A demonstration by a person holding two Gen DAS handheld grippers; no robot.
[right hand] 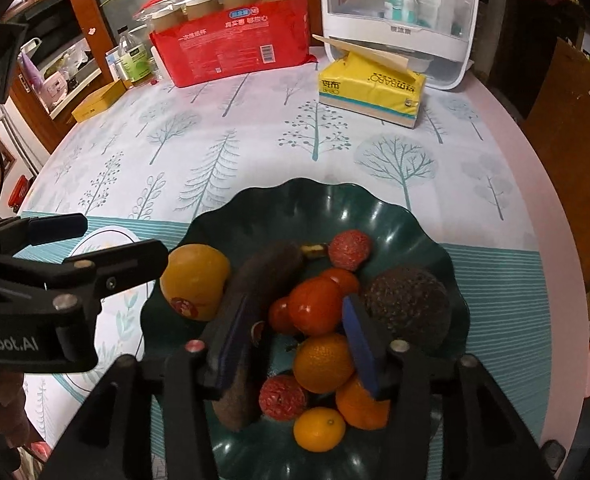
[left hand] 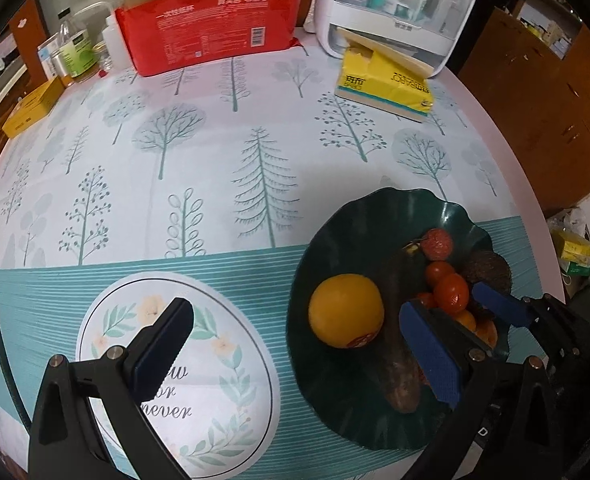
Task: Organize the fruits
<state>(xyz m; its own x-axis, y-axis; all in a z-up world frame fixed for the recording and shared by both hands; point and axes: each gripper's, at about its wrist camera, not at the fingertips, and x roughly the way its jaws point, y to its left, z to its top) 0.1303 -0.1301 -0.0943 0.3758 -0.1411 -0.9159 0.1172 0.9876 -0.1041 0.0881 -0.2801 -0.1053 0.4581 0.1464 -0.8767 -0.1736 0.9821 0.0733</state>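
A dark green wavy plate [right hand: 335,204] [left hand: 375,216] holds several fruits: a yellow orange [right hand: 195,280] [left hand: 345,310], a dark brown banana [right hand: 255,276] [left hand: 395,368], red tomatoes [right hand: 315,304] [left hand: 449,292], a dark avocado [right hand: 409,306] [left hand: 491,270], red lychees [right hand: 350,249], and small oranges [right hand: 321,360]. My right gripper [right hand: 295,340] is open, low over the plate, its pads on either side of the tomatoes and small oranges. My left gripper [left hand: 295,344] is open, one finger [left hand: 163,344] over the tablecloth left of the plate, the other over the plate.
The table has a tree-print cloth [left hand: 215,152]. At the back stand a red package [right hand: 235,48], a yellow tissue pack [right hand: 371,88], a white storage box [right hand: 399,12], bottles [right hand: 133,58] and a yellow box [right hand: 97,100]. The table's edge curves at right [right hand: 555,240].
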